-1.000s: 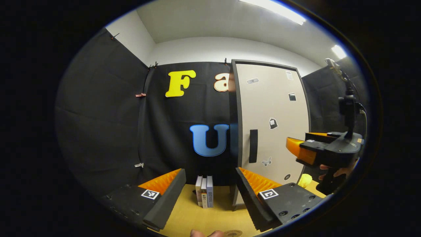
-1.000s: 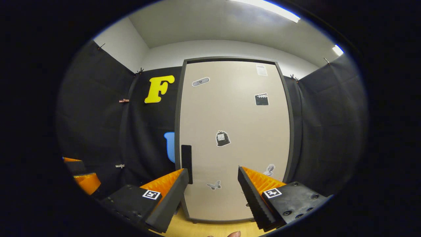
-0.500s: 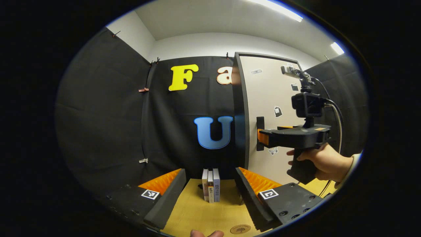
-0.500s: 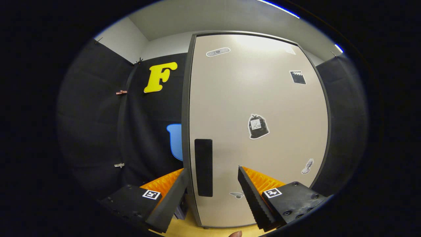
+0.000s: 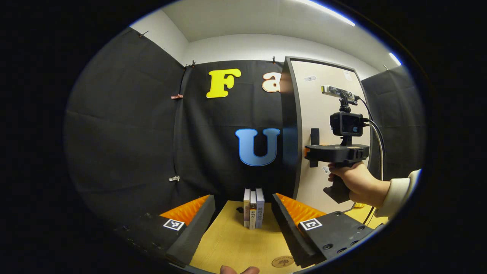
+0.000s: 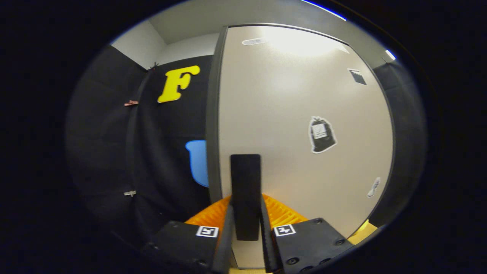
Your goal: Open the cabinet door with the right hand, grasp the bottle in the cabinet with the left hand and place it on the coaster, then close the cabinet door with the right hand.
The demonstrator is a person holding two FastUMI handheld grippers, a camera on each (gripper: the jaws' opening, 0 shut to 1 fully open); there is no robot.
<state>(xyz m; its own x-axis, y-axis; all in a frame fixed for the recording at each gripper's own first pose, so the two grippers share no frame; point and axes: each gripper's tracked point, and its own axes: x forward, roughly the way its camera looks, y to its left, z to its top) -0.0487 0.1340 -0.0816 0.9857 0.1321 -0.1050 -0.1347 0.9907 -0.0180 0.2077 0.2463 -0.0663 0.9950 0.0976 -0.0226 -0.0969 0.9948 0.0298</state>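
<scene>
A tall beige cabinet door (image 6: 304, 114) with several stickers stands flush in its dark frame, so the cabinet's inside is hidden. My right gripper (image 6: 246, 228) is shut on the door's black vertical handle (image 6: 245, 179), one finger pressing on each side. In the left gripper view the right gripper (image 5: 310, 152), held by a hand (image 5: 352, 182), sits at the handle (image 5: 314, 135) on the cabinet door (image 5: 323, 99). My left gripper (image 5: 243, 224) hangs open over the wooden table (image 5: 228, 243), with nothing between its fingers. A round brown coaster (image 5: 282, 261) lies by its right finger.
Three books (image 5: 253, 213) stand upright at the back of the table, left of the cabinet. A small yellow object (image 5: 359, 205) lies on the table at the cabinet's right foot. Black cloth walls close off the back and both sides.
My right gripper moved up to the door and shut on the black handle; it was open before. The left gripper drifted a little back and left, still open.
</scene>
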